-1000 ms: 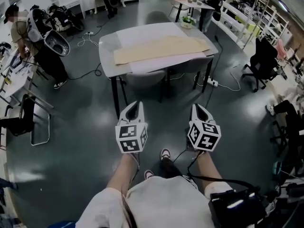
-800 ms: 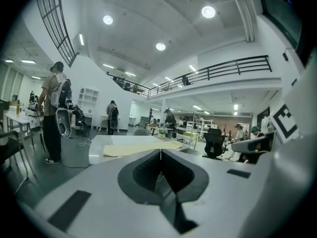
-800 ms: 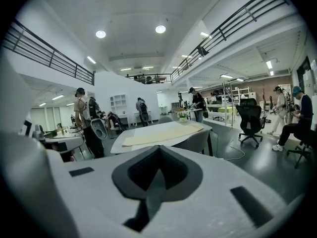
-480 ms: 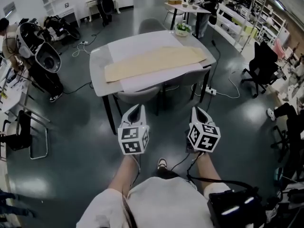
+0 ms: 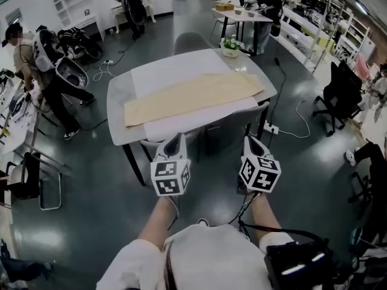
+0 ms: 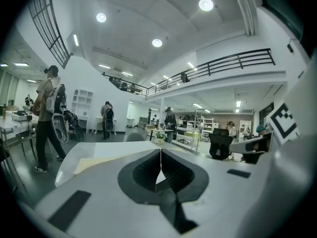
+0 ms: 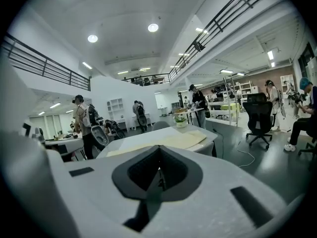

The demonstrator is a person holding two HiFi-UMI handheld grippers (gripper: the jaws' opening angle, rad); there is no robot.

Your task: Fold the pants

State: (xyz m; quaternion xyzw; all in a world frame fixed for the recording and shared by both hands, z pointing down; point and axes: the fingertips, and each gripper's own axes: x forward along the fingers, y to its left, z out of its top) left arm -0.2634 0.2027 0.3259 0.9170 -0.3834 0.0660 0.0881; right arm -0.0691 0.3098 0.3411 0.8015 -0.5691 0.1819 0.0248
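Beige pants [image 5: 193,95] lie flat and stretched out lengthwise on a white sheet [image 5: 169,71] that covers a grey table [image 5: 117,104]. In the head view my left gripper [image 5: 176,138] and right gripper [image 5: 250,139] are held side by side just short of the table's near edge, both shut and empty. The left gripper view shows its jaws [image 6: 160,150] pressed together, with the pants [image 6: 91,163] beyond them on the left. In the right gripper view the jaws [image 7: 159,148] also meet, and the pants [image 7: 171,141] lie ahead on the tabletop.
A grey chair [image 5: 239,121] is tucked under the near side and another [image 5: 190,41] stands at the far side. A potted plant [image 5: 230,45] sits on the far right corner. People stand at the left [image 5: 42,59]. A black office chair [image 5: 338,95] and floor cables [image 5: 296,116] lie to the right.
The table and pants have come closer, from well ahead to just beyond the gripper tips. Both grippers stayed shut, side by side.
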